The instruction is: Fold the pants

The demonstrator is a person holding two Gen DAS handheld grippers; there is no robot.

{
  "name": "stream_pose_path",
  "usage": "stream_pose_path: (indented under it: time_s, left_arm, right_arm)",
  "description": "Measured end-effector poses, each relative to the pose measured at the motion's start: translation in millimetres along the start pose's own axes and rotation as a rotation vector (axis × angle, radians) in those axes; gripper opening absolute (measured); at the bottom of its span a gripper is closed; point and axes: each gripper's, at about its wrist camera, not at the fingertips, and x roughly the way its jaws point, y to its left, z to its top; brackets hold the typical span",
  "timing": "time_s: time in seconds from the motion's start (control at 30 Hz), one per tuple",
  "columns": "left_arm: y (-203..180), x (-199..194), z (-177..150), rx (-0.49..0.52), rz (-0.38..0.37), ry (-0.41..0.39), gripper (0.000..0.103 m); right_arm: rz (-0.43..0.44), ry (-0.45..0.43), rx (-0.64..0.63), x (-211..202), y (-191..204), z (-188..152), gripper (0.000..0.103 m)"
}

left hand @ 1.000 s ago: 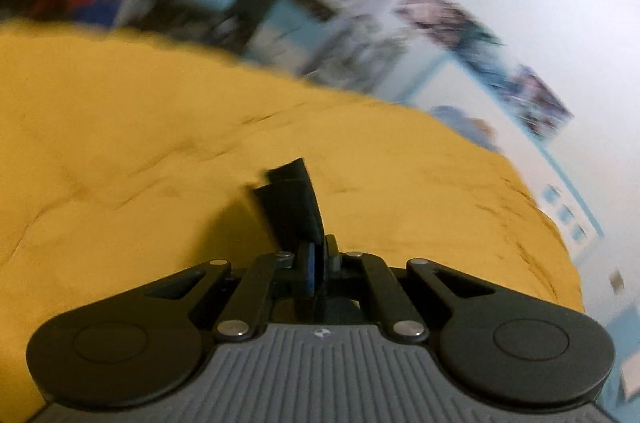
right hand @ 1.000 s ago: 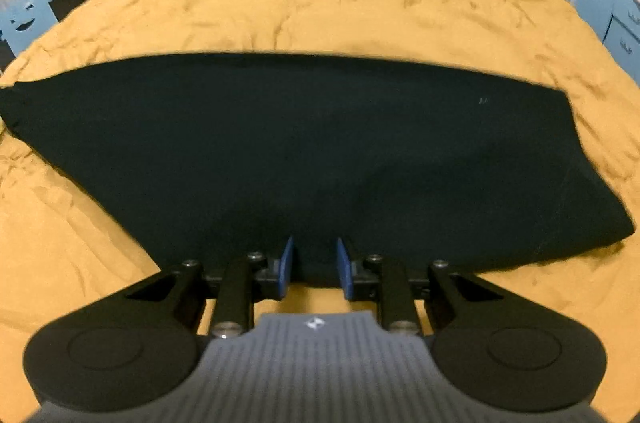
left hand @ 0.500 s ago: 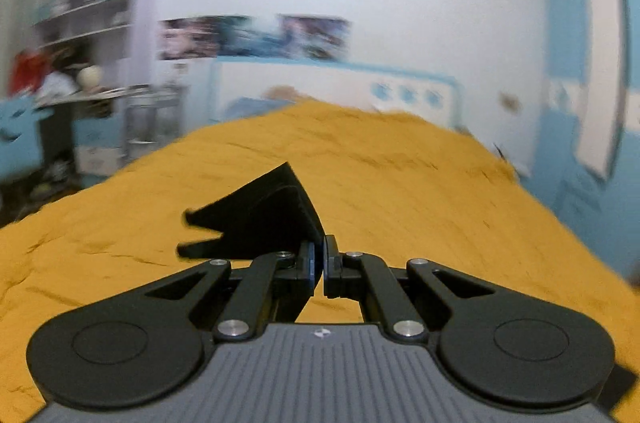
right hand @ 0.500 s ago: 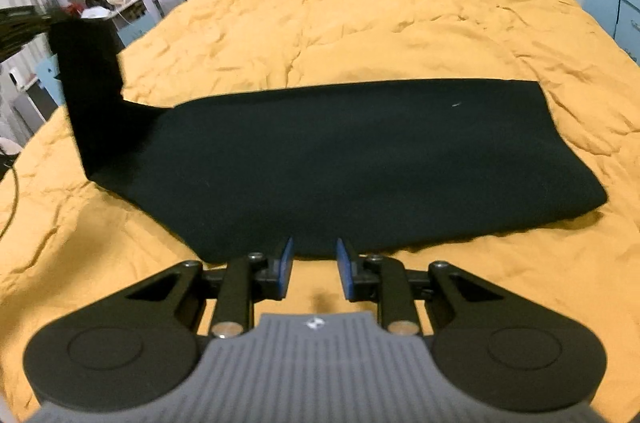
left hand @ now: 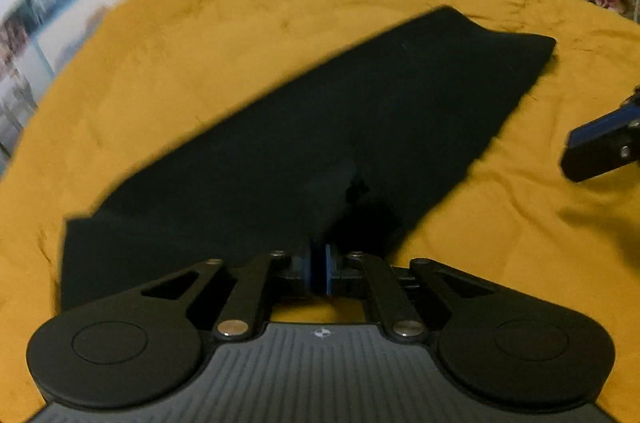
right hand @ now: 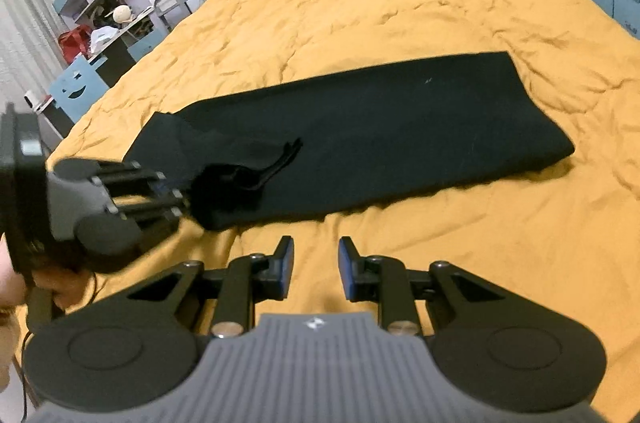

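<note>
Lying flat across the yellow bed cover [right hand: 400, 3], the black pants [right hand: 380, 127] form one long dark strip running from the left side of the bed toward its right side, with the right end squared off and neat. The left gripper [left hand: 319, 269] sits low over the near left end of the strip, its blue pads pressed together on a bunched fold of the pants, so the cloth rises there in a small crumpled peak while the rest stays flat. From the right wrist view the left gripper [right hand: 180, 193] reaches in from the left edge of the bed, roughly level with the cover, its fingers pointing along the strip toward the right, and a bit of the person's hand [right hand: 48, 289] shows beneath its body. The right gripper [right hand: 316, 273] hovers above bare cover near the front edge of the bed, just short of the pants and touching nothing, its two pads well apart. In the left wrist view its tip [left hand: 600, 147] shows at the right.
</note>
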Motion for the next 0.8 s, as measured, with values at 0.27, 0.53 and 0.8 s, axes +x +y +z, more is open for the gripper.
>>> stream_pose_path:
  time_s: [0.27, 0.53, 0.8]
  left_arm:
    - [4.8, -11.8, -7.5, -0.209, -0.215, -0.009, 0.025]
    - [37.8, -43.8, -16.1, -0.428, -0.23, -0.088, 0.033]
    - [110.1, -43.7, -37.8, -0.585, 0.039, -0.128, 0.033]
  right_arm:
    - [0.039, 0.008, -0.02, 0.0, 12.0, -7.5, 0.02]
    - [0.095, -0.01, 0.007, 2.2, 7.7, 2.0, 0.021]
    - [0.13, -0.055, -0.052, 46.9, 17.0, 45.7, 0.022]
